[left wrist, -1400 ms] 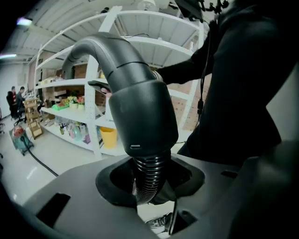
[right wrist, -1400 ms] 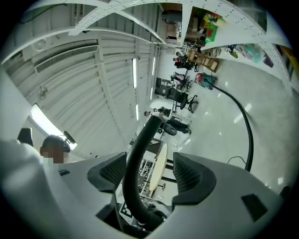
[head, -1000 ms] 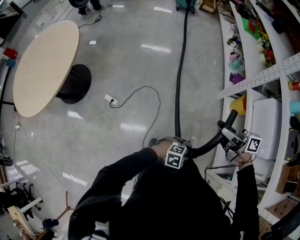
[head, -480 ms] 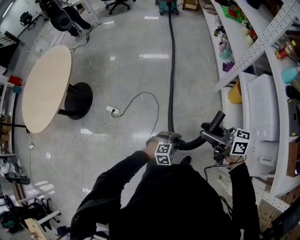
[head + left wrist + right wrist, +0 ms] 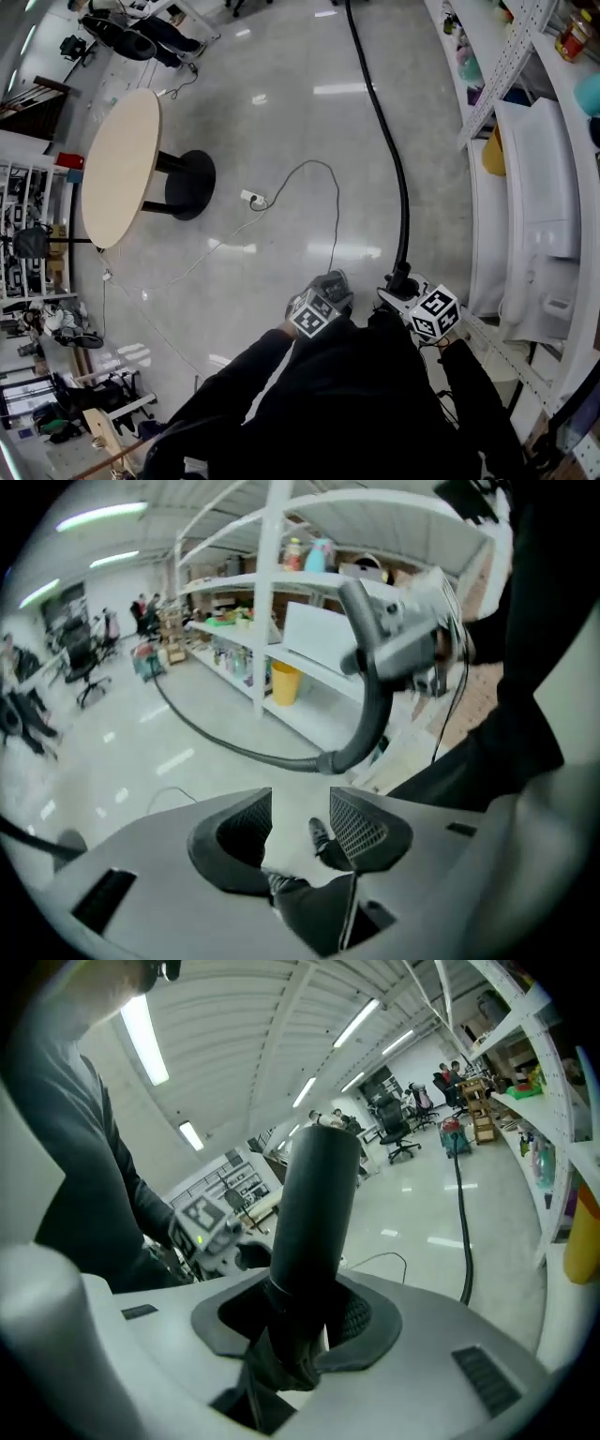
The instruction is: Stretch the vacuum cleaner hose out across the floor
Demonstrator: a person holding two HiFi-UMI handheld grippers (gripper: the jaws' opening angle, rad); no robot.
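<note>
The black vacuum hose (image 5: 389, 141) runs down the floor from the far end to my right gripper (image 5: 398, 286). In the right gripper view, the hose's rigid black tube (image 5: 314, 1204) fills the gap of my right gripper (image 5: 305, 1312). Its jaws are closing, with both pads against the tube. The rest of the hose (image 5: 462, 1232) trails off over the floor. My left gripper (image 5: 330, 286) hangs just left of it, off the hose. In the left gripper view, my left gripper (image 5: 300, 808) is open with only floor and a shoe behind the gap. The curved hose end (image 5: 375, 696) rises beyond it.
A round wooden table (image 5: 117, 169) on a black foot stands at the left. A white power strip (image 5: 251, 198) with a thin cable lies mid-floor. White shelving (image 5: 525, 187) full of goods lines the right side. Office chairs (image 5: 122, 37) stand at the far left.
The curved hose end no longer spans both grippers: it now stands in the right gripper alone, drawn close to the body. The left gripper is off it. The floor hose bows rightward.
</note>
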